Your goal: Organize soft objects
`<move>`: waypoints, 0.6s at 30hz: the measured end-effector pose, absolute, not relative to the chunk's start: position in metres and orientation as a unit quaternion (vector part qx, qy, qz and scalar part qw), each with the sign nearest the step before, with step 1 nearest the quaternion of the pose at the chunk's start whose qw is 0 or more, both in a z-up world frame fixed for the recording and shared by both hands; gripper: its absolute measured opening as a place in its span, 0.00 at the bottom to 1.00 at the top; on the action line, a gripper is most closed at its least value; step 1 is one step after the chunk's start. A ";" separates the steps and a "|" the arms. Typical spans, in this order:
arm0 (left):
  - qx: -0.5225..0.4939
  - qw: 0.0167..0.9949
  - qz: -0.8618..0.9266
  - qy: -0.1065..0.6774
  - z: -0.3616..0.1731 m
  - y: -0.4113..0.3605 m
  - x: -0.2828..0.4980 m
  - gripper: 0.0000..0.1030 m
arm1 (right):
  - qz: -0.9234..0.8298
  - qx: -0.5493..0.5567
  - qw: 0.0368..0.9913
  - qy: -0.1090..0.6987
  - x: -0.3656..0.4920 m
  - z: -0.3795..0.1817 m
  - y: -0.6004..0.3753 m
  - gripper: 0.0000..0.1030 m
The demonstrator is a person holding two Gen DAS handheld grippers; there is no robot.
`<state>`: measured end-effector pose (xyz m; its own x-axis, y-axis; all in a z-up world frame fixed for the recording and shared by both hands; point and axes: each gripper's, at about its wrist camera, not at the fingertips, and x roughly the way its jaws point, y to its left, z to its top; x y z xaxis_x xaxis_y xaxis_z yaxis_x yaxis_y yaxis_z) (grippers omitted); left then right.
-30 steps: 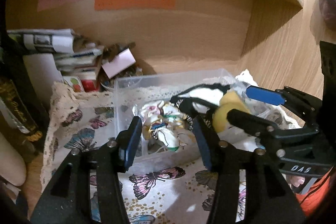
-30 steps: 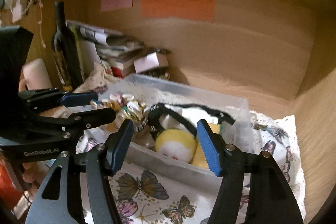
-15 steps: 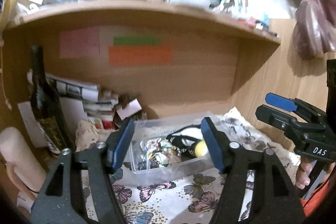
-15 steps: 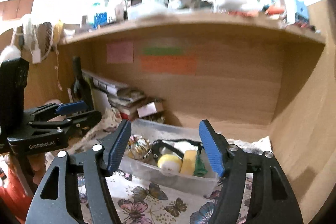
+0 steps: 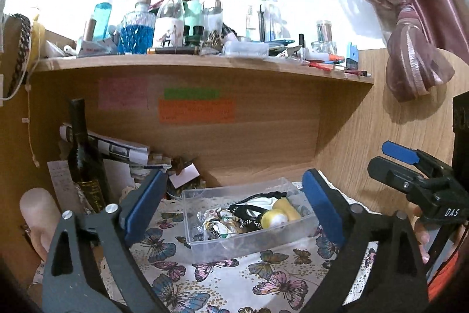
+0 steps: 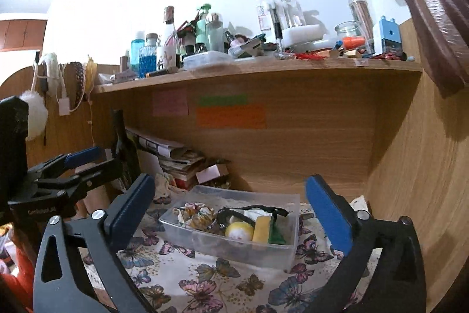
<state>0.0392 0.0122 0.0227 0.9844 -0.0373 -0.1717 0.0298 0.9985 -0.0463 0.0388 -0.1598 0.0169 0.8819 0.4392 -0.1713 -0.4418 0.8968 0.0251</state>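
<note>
A clear plastic box [image 5: 304,226] [image 6: 288,250] sits on a butterfly-print cloth [image 5: 234,277] [image 6: 205,283] in a wooden alcove. In it lie a patterned scrunchie [image 5: 218,220] [image 6: 195,214], a black-and-white band [image 5: 252,203] [image 6: 253,210], a yellow-white plush ball [image 5: 272,219] [image 6: 239,231] and a yellow sponge [image 5: 288,207] [image 6: 261,229]; a green piece [image 6: 275,235] lies beside the sponge. My left gripper [image 5: 233,204] is open and empty, held back from the box. My right gripper [image 6: 230,209] is open and empty too. Each gripper shows in the other's view, the right [image 5: 410,166], the left [image 6: 79,163].
A dark wine bottle [image 5: 85,163] [image 6: 124,154], stacked papers [image 5: 117,150] [image 6: 173,153] and a pale cylinder [image 5: 38,216] stand left of the box. A cluttered shelf [image 5: 205,63] [image 6: 263,69] hangs overhead. Wooden wall [image 6: 416,181] and a curtain [image 5: 410,49] close the right side.
Both grippers have pulled back and up from the box, so it looks smaller and the top shelf comes into view. Both stay open and empty. The box contents have not moved.
</note>
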 end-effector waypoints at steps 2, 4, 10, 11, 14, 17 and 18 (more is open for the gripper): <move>-0.019 0.996 -0.015 0.084 0.024 0.010 0.036 0.96 | 0.227 -0.006 0.970 0.086 0.036 0.017 -0.161 1.00; -0.020 0.996 -0.018 0.083 0.024 0.009 0.034 0.97 | 0.227 -0.007 0.970 0.086 0.034 0.017 -0.161 1.00; -0.019 0.996 -0.022 0.078 0.025 0.009 0.030 0.99 | 0.225 -0.009 0.971 0.084 0.031 0.017 -0.160 1.00; -0.019 0.997 -0.022 0.078 0.026 0.009 0.030 0.99 | 0.225 -0.008 0.971 0.083 0.031 0.017 -0.160 1.00; -0.018 0.997 -0.021 0.078 0.026 0.008 0.030 0.99 | 0.226 -0.008 0.970 0.085 0.032 0.017 -0.161 1.00; -0.019 0.996 -0.021 0.080 0.026 0.008 0.030 1.00 | 0.226 -0.009 0.970 0.084 0.032 0.017 -0.161 1.00; -0.019 0.996 -0.021 0.080 0.025 0.008 0.030 1.00 | 0.227 -0.009 0.970 0.084 0.032 0.017 -0.161 1.00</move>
<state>0.0300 0.0079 0.0254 0.9863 -0.0453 -0.1588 0.0391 0.9983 -0.0422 0.0316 -0.1611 0.0174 0.8832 0.4384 -0.1664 -0.4415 0.8970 0.0201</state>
